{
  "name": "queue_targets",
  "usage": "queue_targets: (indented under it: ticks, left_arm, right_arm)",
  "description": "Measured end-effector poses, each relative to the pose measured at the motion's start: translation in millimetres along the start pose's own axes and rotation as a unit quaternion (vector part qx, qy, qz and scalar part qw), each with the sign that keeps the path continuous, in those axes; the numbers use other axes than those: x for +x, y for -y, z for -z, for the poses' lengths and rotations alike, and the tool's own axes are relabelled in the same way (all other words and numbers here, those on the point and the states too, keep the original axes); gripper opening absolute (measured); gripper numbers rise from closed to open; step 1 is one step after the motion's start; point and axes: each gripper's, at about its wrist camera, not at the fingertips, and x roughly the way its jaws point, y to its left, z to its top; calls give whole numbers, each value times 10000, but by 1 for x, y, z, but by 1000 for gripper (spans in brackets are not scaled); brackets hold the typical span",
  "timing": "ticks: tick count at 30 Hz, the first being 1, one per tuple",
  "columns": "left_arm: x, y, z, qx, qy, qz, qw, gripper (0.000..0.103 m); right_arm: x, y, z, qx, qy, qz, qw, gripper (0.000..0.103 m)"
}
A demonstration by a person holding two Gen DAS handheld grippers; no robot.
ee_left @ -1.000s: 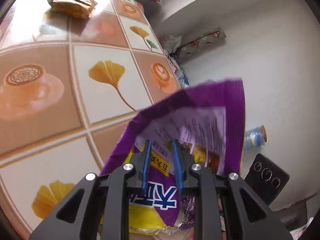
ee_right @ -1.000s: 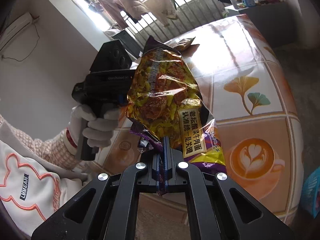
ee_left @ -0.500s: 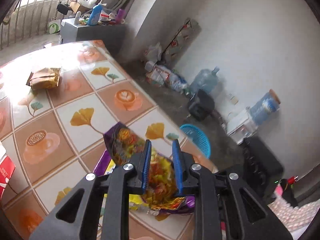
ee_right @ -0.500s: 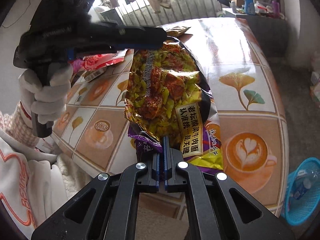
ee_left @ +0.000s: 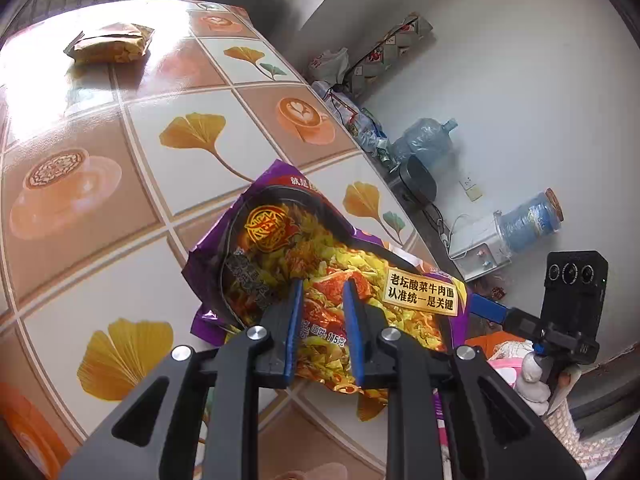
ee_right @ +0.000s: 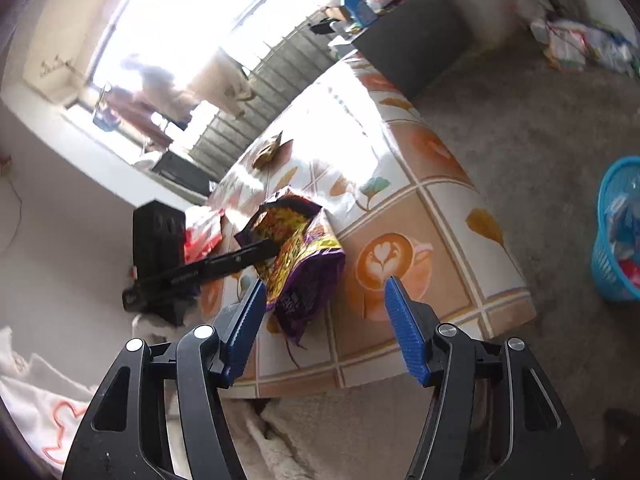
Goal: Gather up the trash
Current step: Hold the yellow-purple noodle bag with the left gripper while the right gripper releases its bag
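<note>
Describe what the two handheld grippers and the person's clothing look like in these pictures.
Both the left gripper and the right gripper have black angular frames with silver rivets and ridged blue fingers. A black box with three round lenses sits on the right one. The person wears a white glove and a white garment with orange outlines.

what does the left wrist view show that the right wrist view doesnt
Only the left wrist view shows the clear blue water jugs on the floor by the wall and the printed front of the purple and yellow noodle packet, pinched by the left gripper.

Only the right wrist view shows the blue plastic mesh basket on the floor, the bright barred window, and the right gripper, jaws opening with nothing between them.

Both show the packet, the tan snack bag and the tiled table with leaf and coffee prints.
</note>
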Motion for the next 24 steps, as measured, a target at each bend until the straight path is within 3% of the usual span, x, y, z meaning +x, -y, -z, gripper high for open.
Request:
queue_targets:
  ticks: [3,7,10,19,24]
  left_arm:
    - [-1,-1,2,-19,21,43,10000,19]
    - [-1,1,4,-19,78,51,10000,19]
    - [-1,2,5,-7,99,44,9999,19]
    - [-3,3,7,-20,108,58,9999,19]
    - [-3,4,7,-44,104,74,9999,19]
  right_arm:
    - [19,18,-4,840,-47,-610,9946,60]
    - [32,9,-3,907,-65,-842,9923,62]
    - [33,3,-2,1012,-99,-1297,9863,62]
    - [44,-14,2,771,-110,-658,9948,62]
    - [62,-19,8,869,-250,-654,9938,40]
